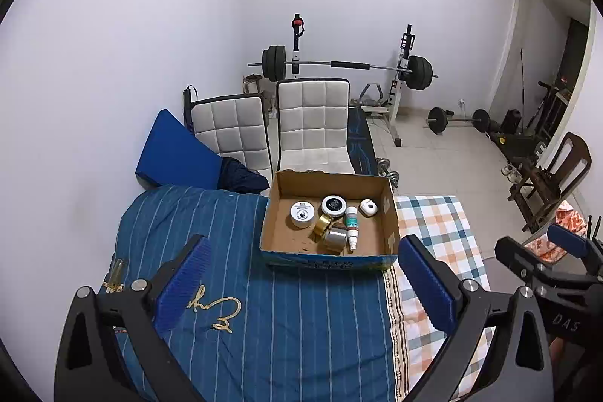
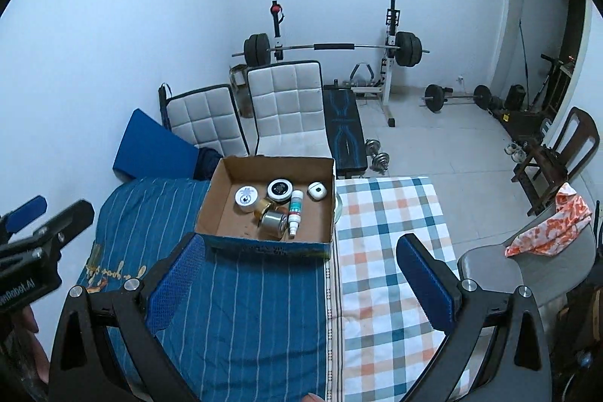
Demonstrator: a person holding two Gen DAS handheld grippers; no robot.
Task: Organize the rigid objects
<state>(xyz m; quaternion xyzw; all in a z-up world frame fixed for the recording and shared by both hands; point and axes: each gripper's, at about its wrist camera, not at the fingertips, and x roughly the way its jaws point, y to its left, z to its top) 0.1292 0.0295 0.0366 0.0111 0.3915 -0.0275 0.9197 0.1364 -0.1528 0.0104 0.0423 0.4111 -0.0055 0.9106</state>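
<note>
An open cardboard box (image 1: 390, 213) (image 2: 211, 198) sits on the bed. Inside lie a white round jar (image 1: 302, 213) (image 2: 247, 198), a black-topped white jar (image 1: 334, 205) (image 2: 279, 190), a gold tape roll (image 1: 321, 225) (image 2: 262, 207), a silver roll (image 1: 334, 239) (image 2: 273, 223), a small white bottle (image 1: 352, 226) (image 2: 295, 212) and a white case (image 1: 368, 206) (image 2: 316, 191). My left gripper (image 1: 301, 285) is open and empty, held above the blue striped blanket in front of the box. My right gripper (image 2: 301, 283) is open and empty, in front of the box over the blanket seam.
The bed has a blue striped blanket (image 1: 264, 307) and a checkered sheet (image 2: 388, 251). Two white padded chairs (image 1: 312, 123) and a blue cushion (image 1: 173, 153) stand behind the box. A barbell rack (image 1: 350, 64), weights and a wooden chair (image 2: 557, 157) are beyond.
</note>
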